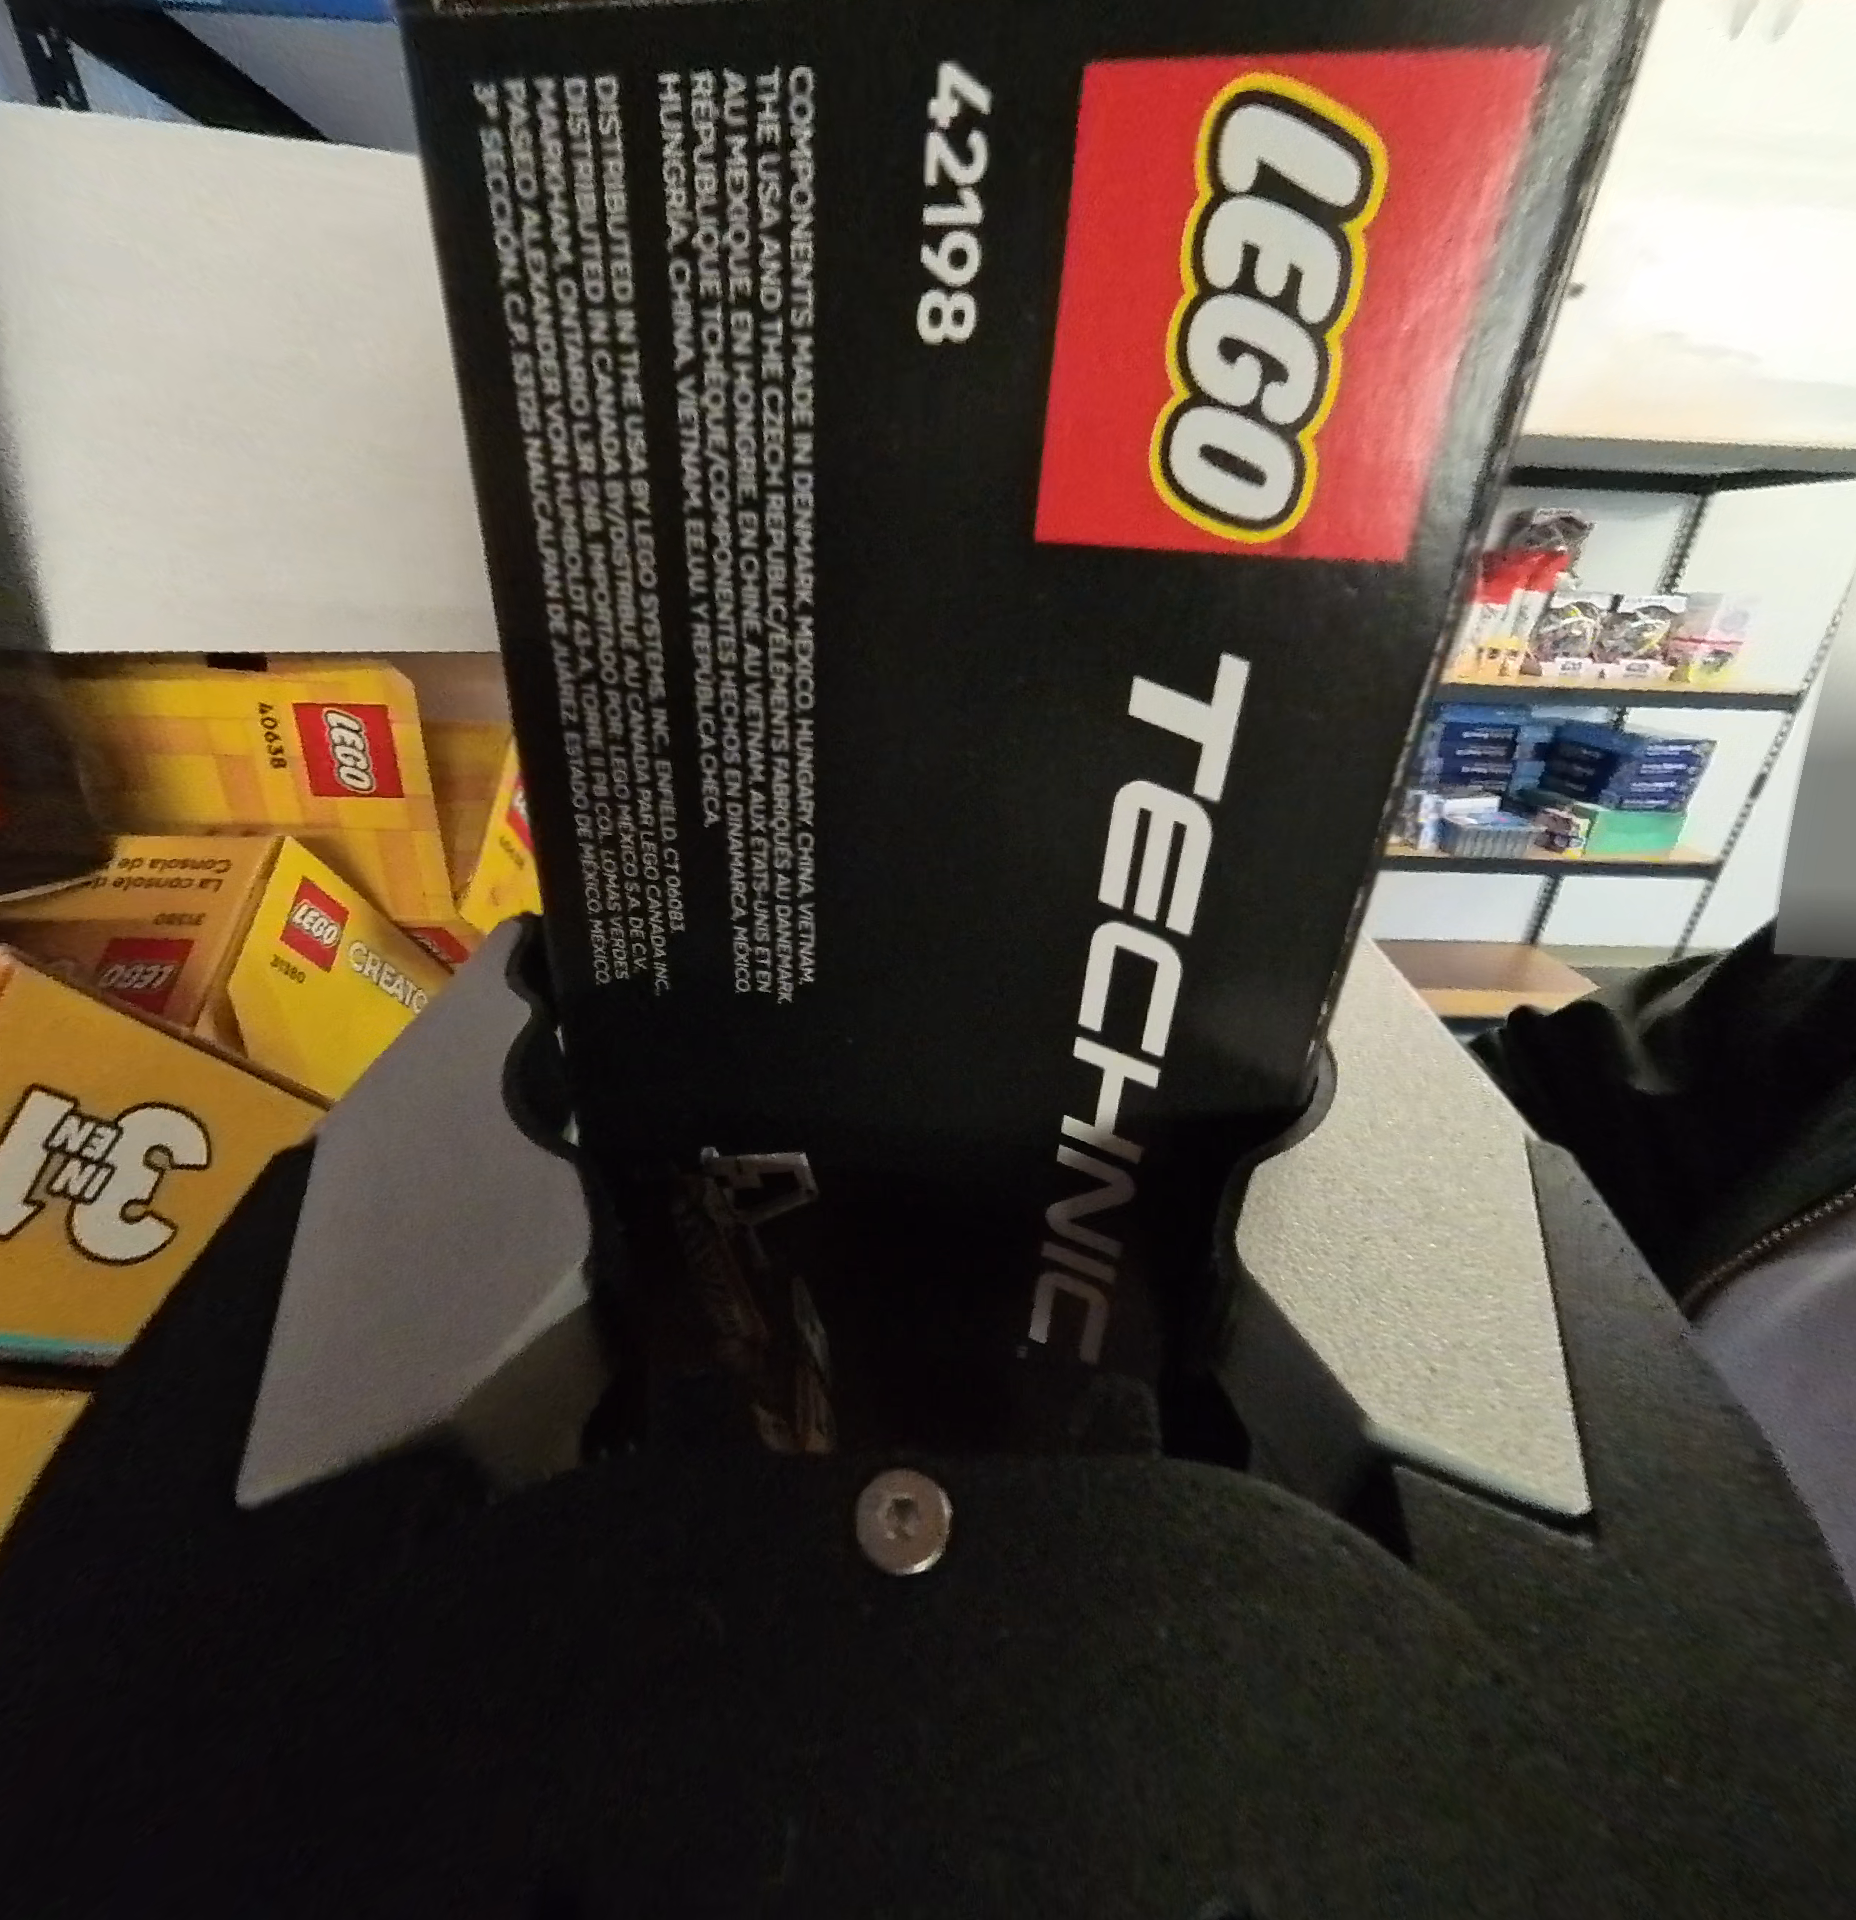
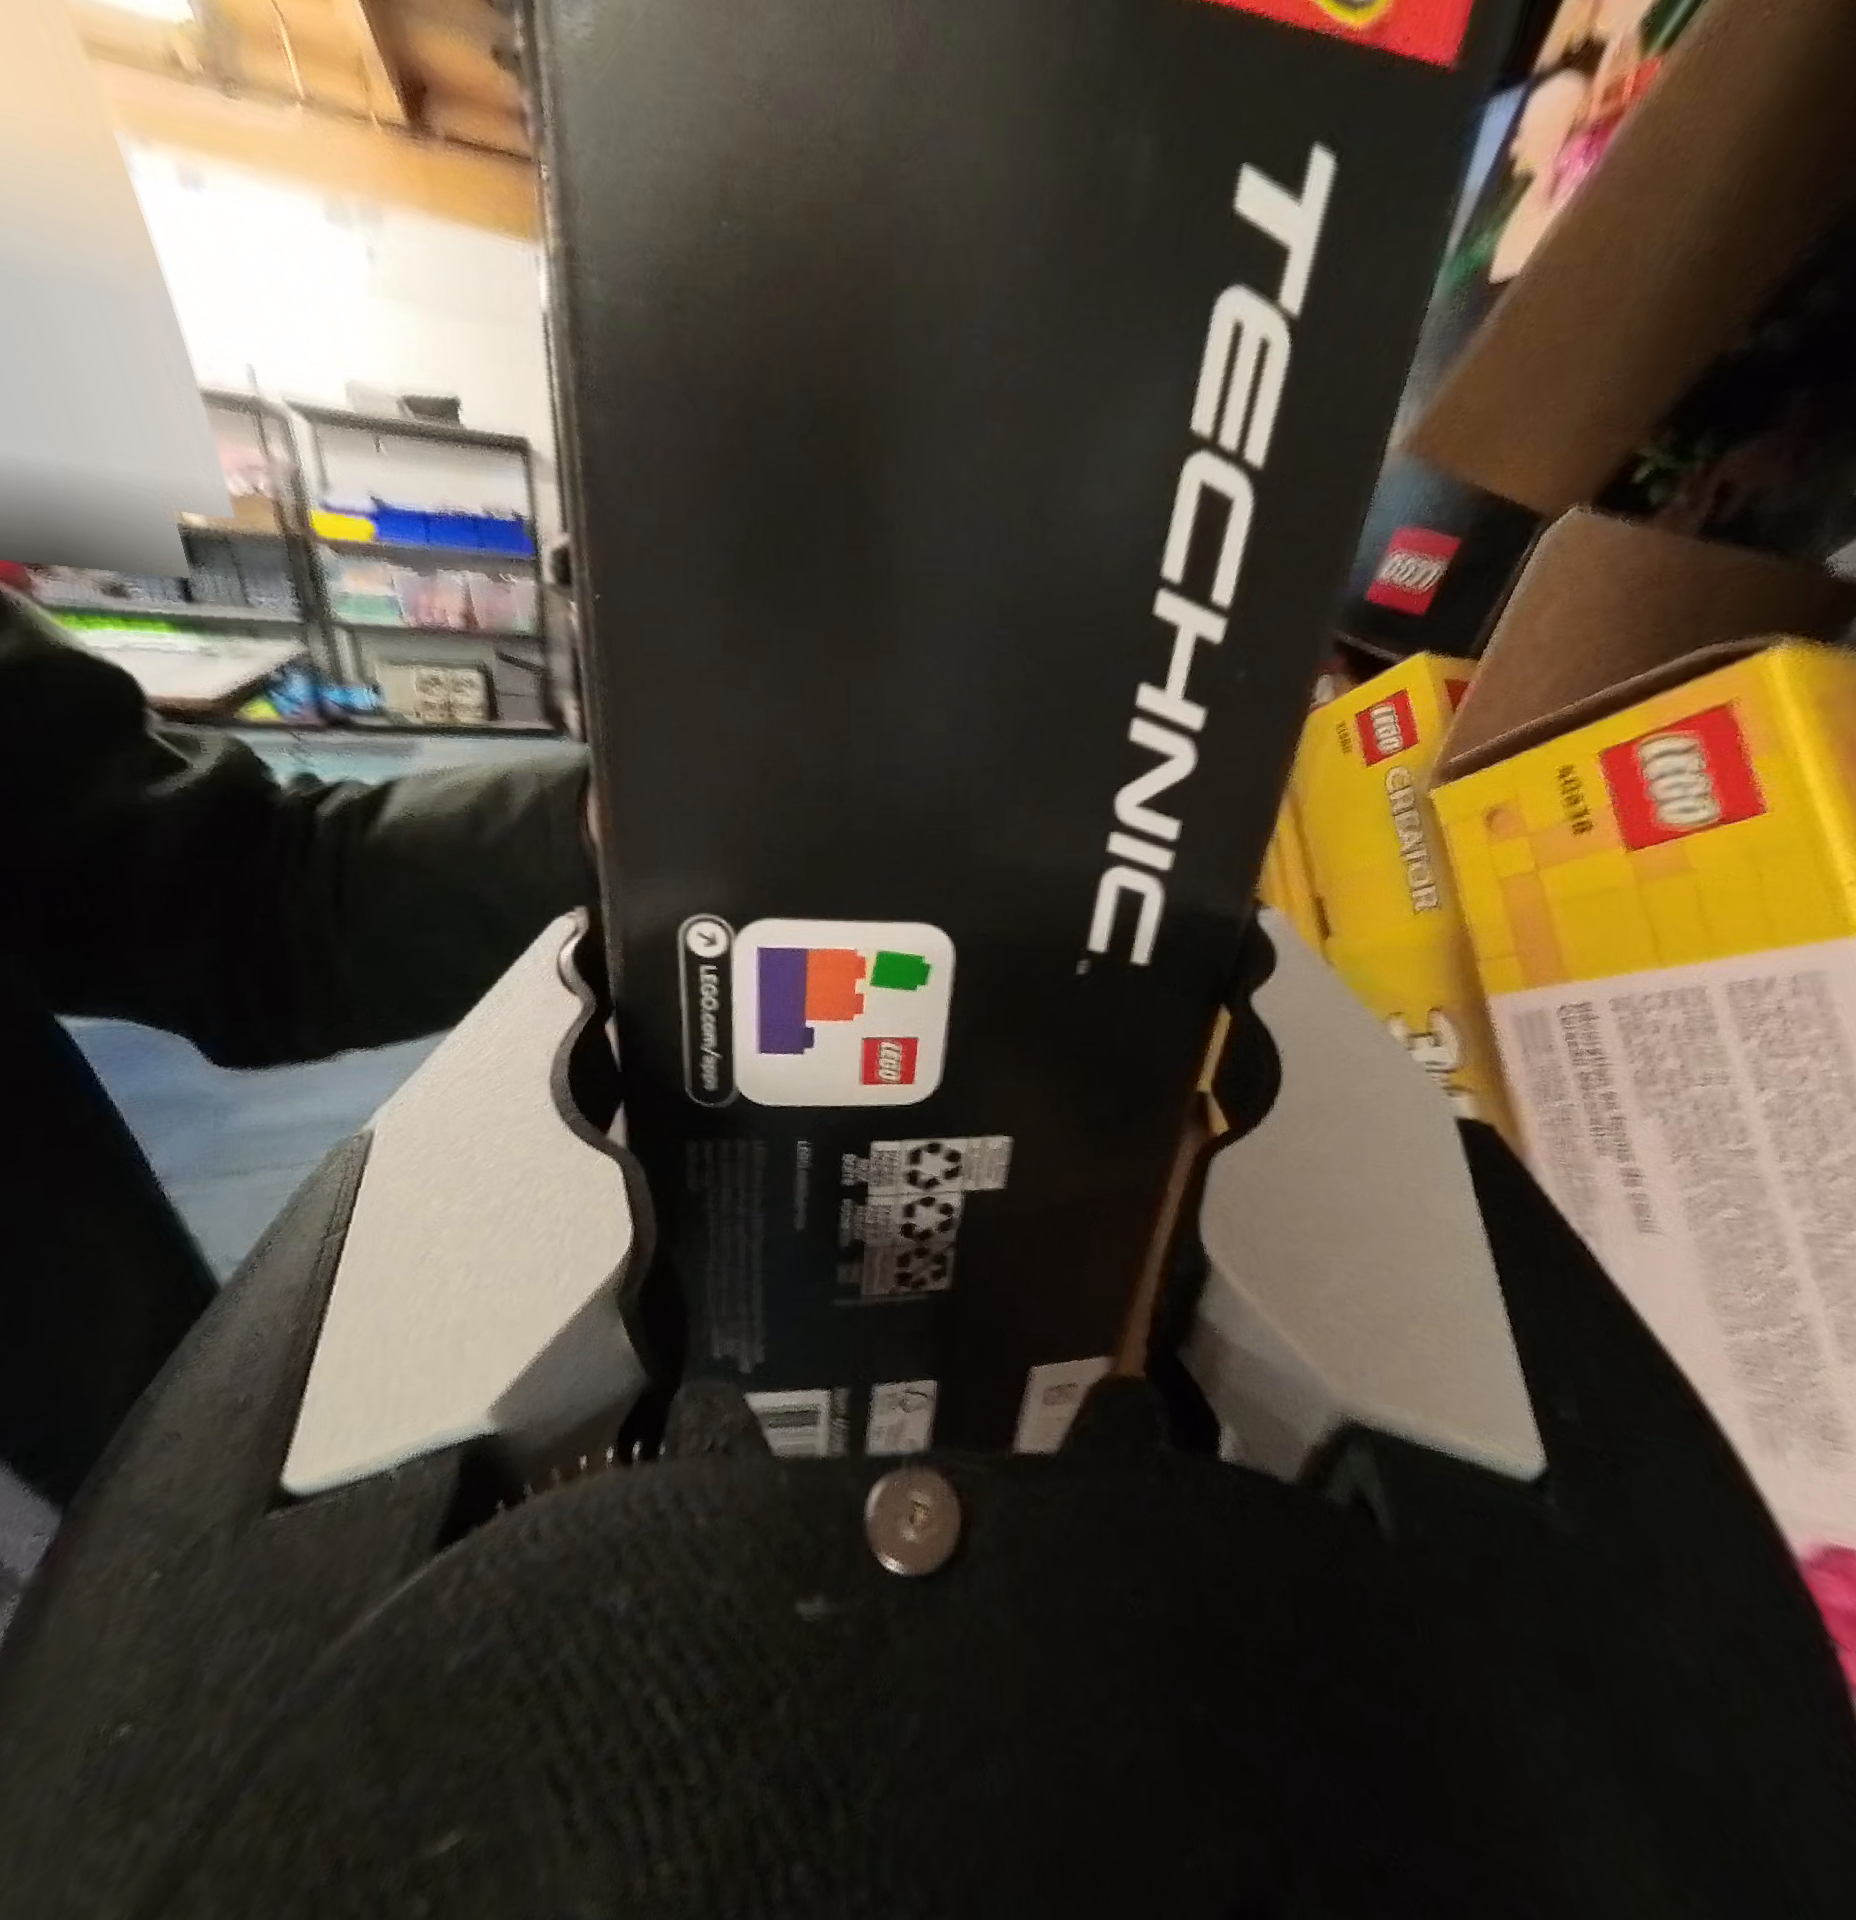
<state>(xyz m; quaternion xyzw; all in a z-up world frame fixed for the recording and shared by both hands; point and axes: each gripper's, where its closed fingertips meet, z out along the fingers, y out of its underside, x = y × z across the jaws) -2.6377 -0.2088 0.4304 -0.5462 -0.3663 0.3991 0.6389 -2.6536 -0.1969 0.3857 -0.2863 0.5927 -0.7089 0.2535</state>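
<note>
A long black toy-set box (image 1: 903, 582) with a red logo square and white lettering fills the middle of the left wrist view. My left gripper (image 1: 929, 997) is shut on its narrow side, both grey fingers pressed against the box edges. In the right wrist view the black box (image 2: 903, 520) again runs up the middle, with a white square sticker low on it. My right gripper (image 2: 919, 997) is shut on the box, its grey fingers (image 2: 488, 1195) clamping both edges. The box is held up off any surface.
Several yellow toy-set boxes (image 1: 311, 904) lie lower left in the left view, below a white surface (image 1: 217, 395). Yellow boxes (image 2: 1651, 914) and brown cartons (image 2: 1672, 260) stand on the right in the right view. Metal shelving (image 1: 1589, 727) with goods stands behind. A dark sleeve (image 2: 228, 862) reaches in at left. The tips of one gripper are about 7 centimetres away from the tips of the other.
</note>
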